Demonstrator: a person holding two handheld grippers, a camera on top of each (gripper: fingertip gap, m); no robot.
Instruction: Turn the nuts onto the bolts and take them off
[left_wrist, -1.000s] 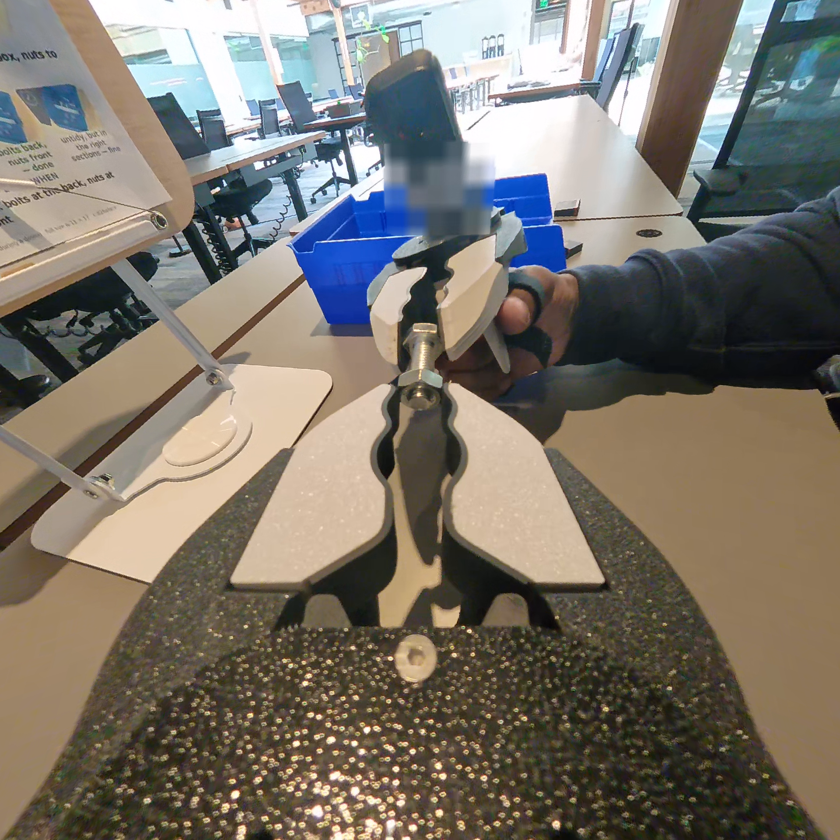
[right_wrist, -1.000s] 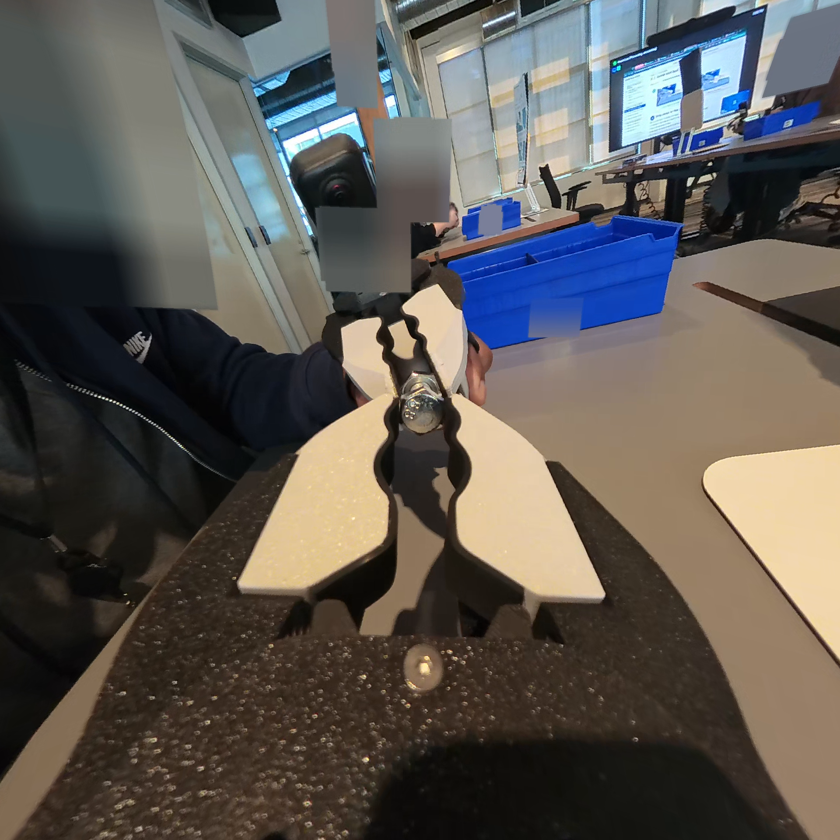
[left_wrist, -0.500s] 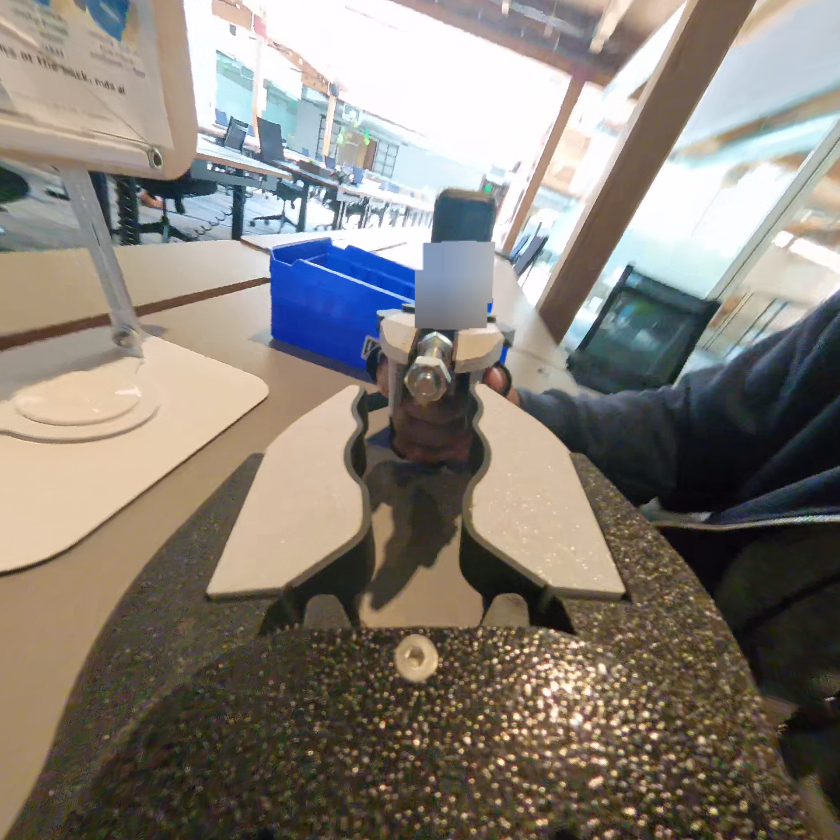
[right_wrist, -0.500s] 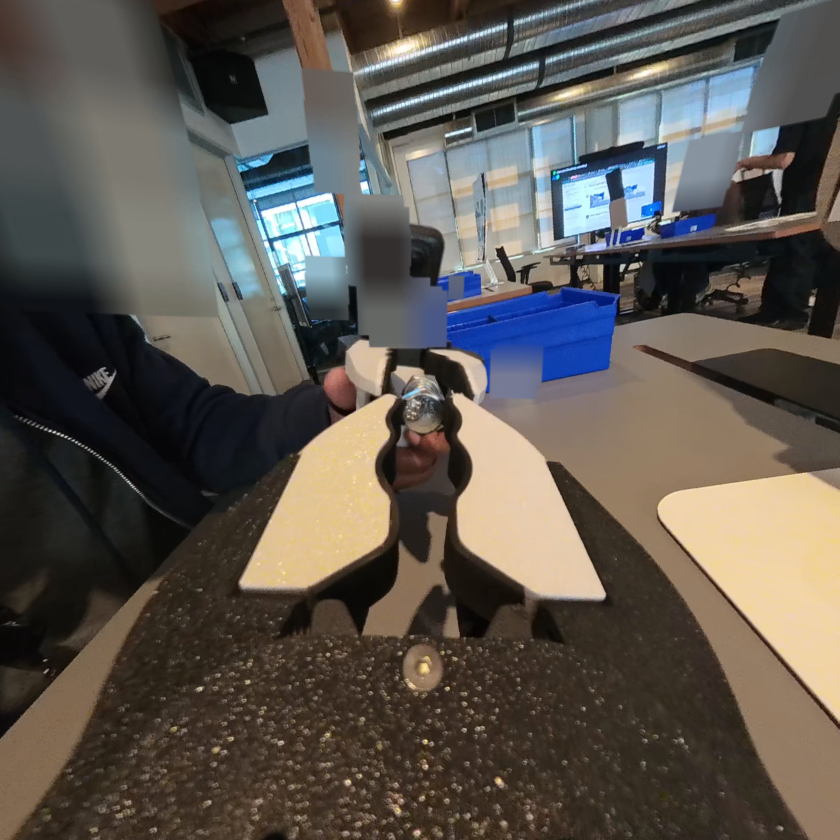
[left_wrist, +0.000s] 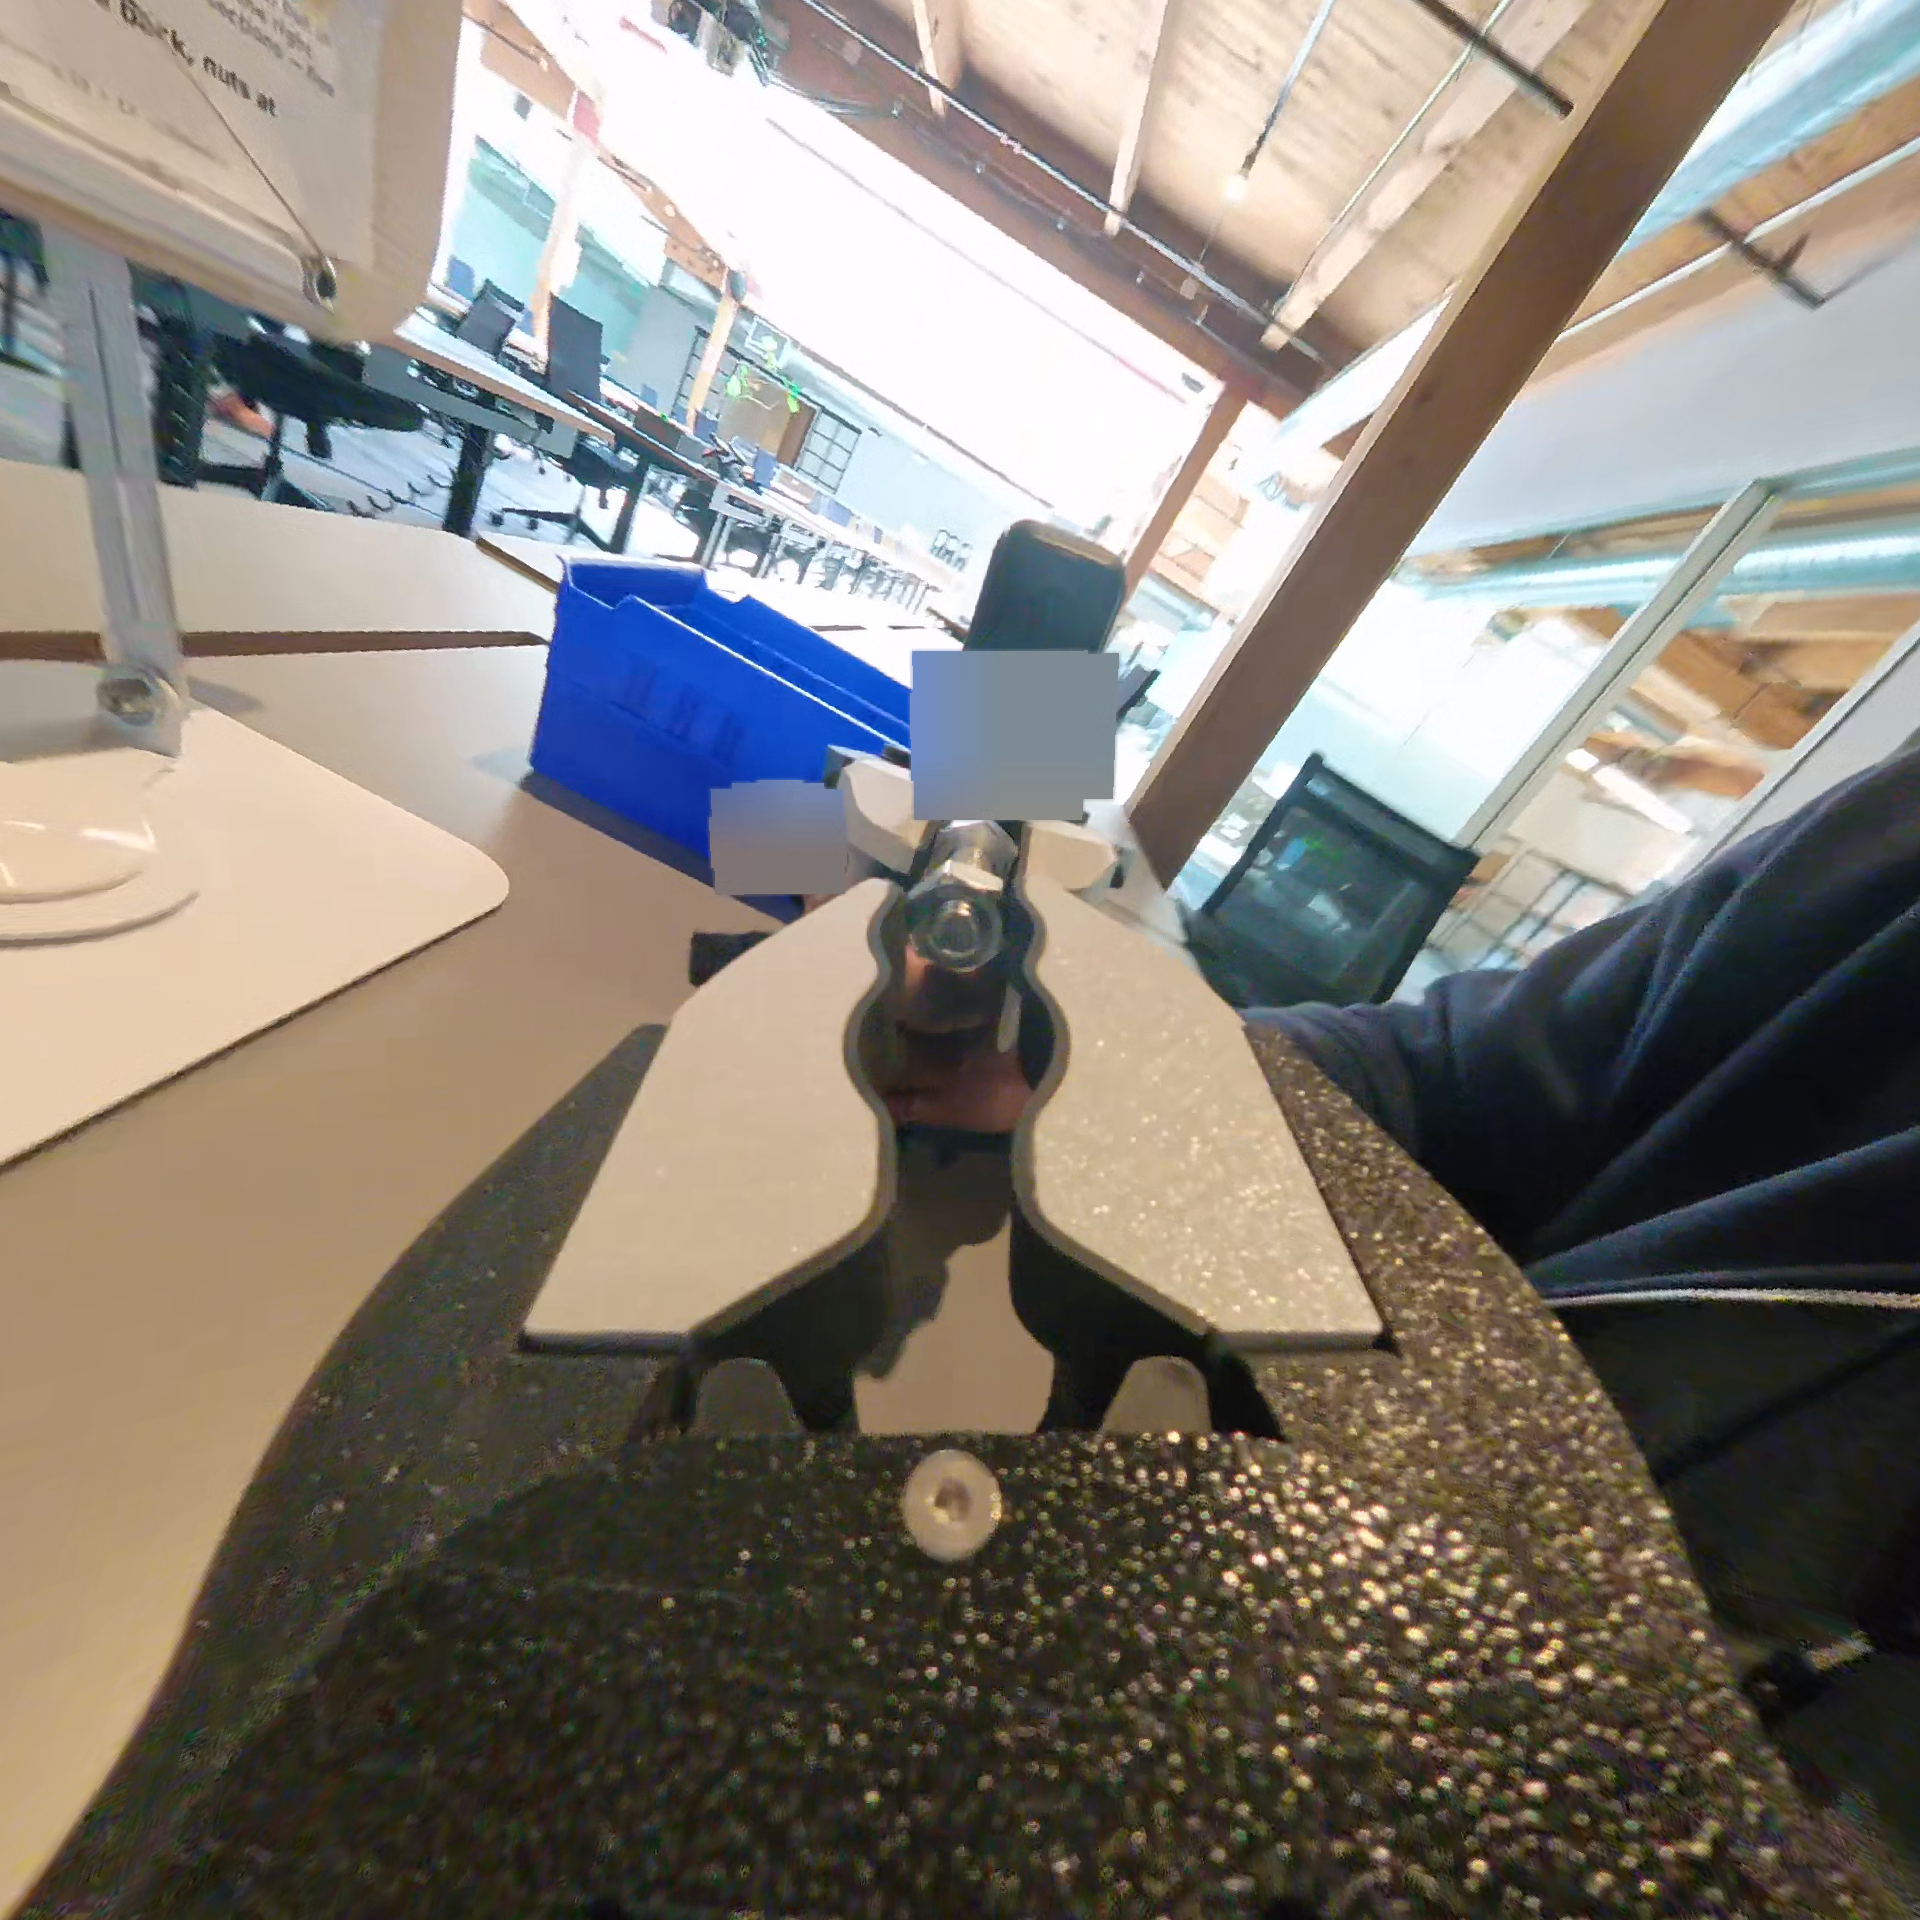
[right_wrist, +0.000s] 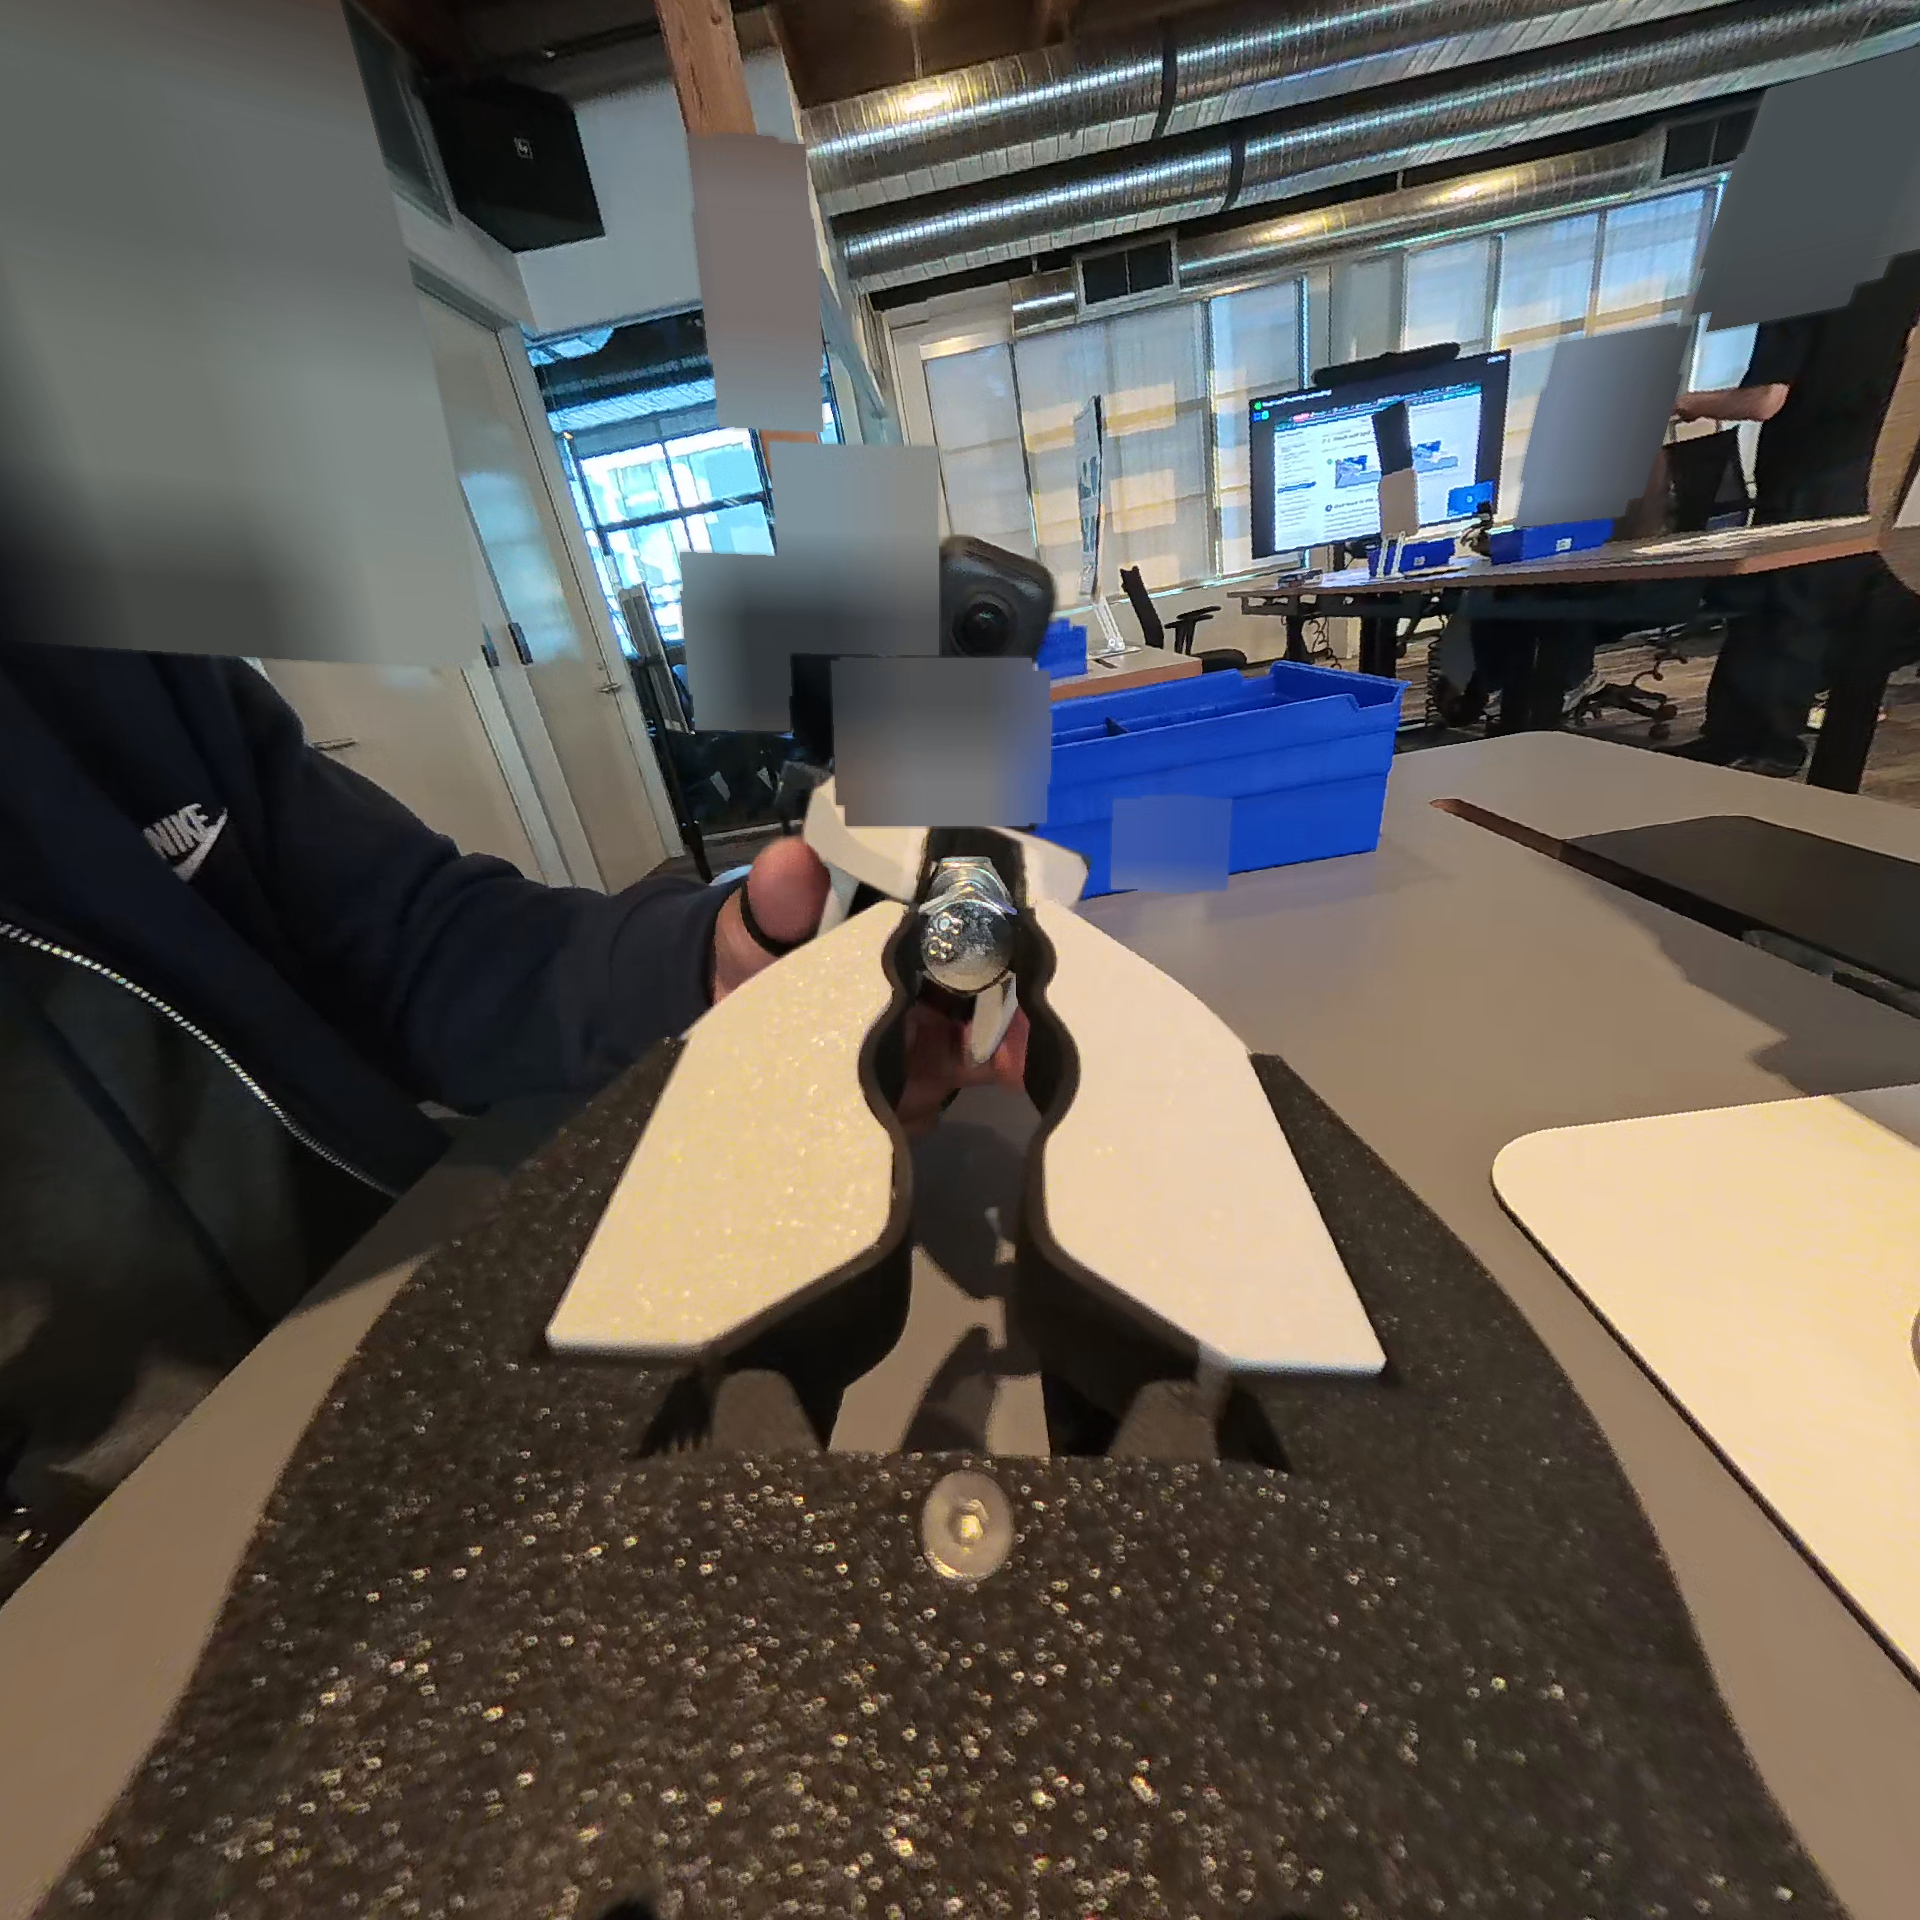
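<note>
A silver bolt is held level between my two grippers, which face each other above the table. In the left wrist view its threaded end (left_wrist: 951, 935) points at the camera, with a hex nut (left_wrist: 961, 888) on it. My left gripper (left_wrist: 956, 920) is shut on the nut. The right gripper's white fingers (left_wrist: 1070, 852) show just behind it. In the right wrist view my right gripper (right_wrist: 961, 935) is shut on the bolt's head (right_wrist: 961, 951). The nut (right_wrist: 961, 883) and the left gripper's fingers (right_wrist: 862, 852) show beyond it.
A blue bin (left_wrist: 675, 696) stands on the grey table (left_wrist: 208, 1299) behind the grippers; it also shows in the right wrist view (right_wrist: 1247, 748). A white stand base (left_wrist: 208, 883) with a sign lies left. A person's dark sleeves (left_wrist: 1662, 1039) flank the grippers. A black mat (right_wrist: 1766, 873) lies far right. The grippers are tip to tip, or close to it.
My left gripper held the nut a second ago, opened and drew back, and is now shut on the nut again. Both grippers have tilted more level. The right gripper kept the bolt.
</note>
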